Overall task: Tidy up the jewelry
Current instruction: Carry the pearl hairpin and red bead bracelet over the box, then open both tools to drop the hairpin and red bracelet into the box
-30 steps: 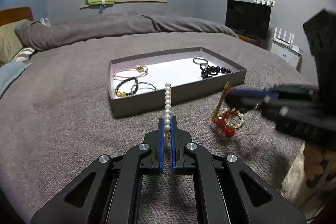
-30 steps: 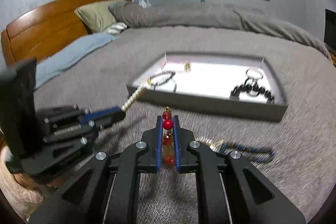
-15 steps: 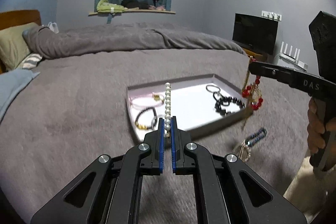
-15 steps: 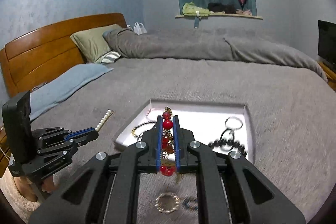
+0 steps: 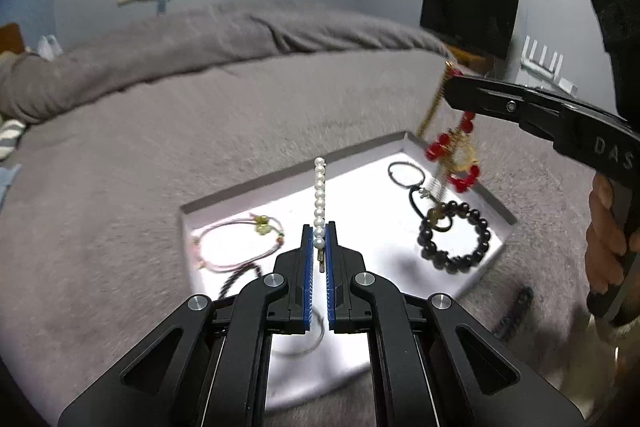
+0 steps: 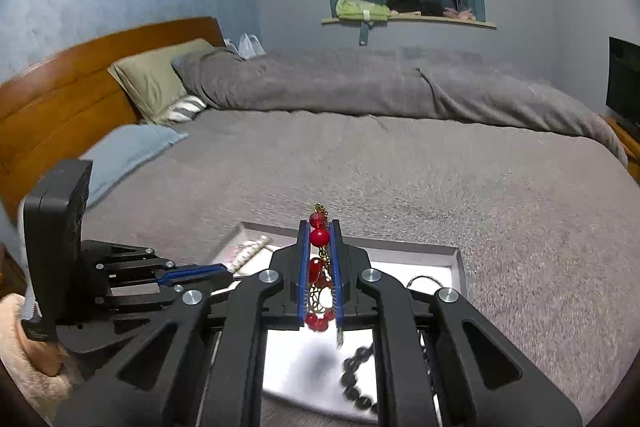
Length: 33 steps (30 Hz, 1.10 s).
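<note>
Grey fleece covers the bed [image 6: 400, 179], which carries everything; a wooden headboard [image 6: 60, 95] and an olive pillow [image 6: 156, 79] sit at the far left, a rolled grey duvet [image 6: 360, 83] lies across the far side, and a curtained window ledge [image 6: 408, 21] is set into the blue wall, with a dark screen [image 5: 468, 15] off to the right. Near the front edge of the bed lies a shallow grey tray [image 5: 292, 175] with a white floor. On its left part rests a pink cord bracelet [image 5: 236, 243]; on its right part a black bead bracelet [image 5: 456, 239] lies touching a dark ring [image 5: 404, 175]. Bare white floor shows between the two groups, and wide open blanket surrounds the low tray walls. The left hand-held gripper [image 5: 319, 251], over the tray's near left side, is closed nearly shut on a pearl strand [image 5: 319, 191] that stands stiffly up from its tips. The right hand-held gripper [image 6: 319, 239], above the tray's right part, is pinched on a red bead and gold chain piece [image 5: 452, 155] that dangles clear of the tray floor
</note>
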Tool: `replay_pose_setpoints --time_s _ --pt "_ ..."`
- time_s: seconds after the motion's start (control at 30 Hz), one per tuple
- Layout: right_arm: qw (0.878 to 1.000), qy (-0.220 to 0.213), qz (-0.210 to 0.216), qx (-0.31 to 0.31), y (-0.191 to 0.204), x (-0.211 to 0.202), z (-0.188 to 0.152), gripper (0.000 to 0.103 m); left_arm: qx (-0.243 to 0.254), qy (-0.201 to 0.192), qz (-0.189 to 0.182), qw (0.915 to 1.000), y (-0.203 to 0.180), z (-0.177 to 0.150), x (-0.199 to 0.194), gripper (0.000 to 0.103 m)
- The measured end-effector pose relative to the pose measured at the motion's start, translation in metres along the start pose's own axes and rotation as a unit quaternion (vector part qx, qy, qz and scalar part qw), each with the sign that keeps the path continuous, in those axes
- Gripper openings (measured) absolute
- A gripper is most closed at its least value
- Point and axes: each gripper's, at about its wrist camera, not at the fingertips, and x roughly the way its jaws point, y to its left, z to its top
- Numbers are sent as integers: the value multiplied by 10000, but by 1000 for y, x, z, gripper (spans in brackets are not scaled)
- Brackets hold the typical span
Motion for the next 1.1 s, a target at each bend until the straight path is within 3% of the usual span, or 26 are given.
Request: replay_pose_setpoints --time_s 0.23,0.37,0.47,0.77,0.87,0.93,1.1 --pt "9982 546 -196 114 -20 63 2 9 95 727 181 9971 -2 16 66 6" --pt "9943 1022 -273 154 -30 92 -6 9 -142 1128 158 9934 8 22 92 6" --pt "9881 1482 -341 239 -37 110 -14 9 -262 1225 176 9920 14 23 100 6" --pt "9785 1954 -26 657 -48 131 -28 9 -195 1457 181 9890 12 21 113 7" --pt "9780 1961 70 702 -43 135 -25 9 -225 1362 200 9902 14 22 110 18" --pt "9777 1972 109 718 -39 137 -24 9 -223 1208 238 9921 12 22 103 37" --pt "9770 1996 136 732 -33 139 -22 10 -168 1018 284 9943 8 17 91 39"
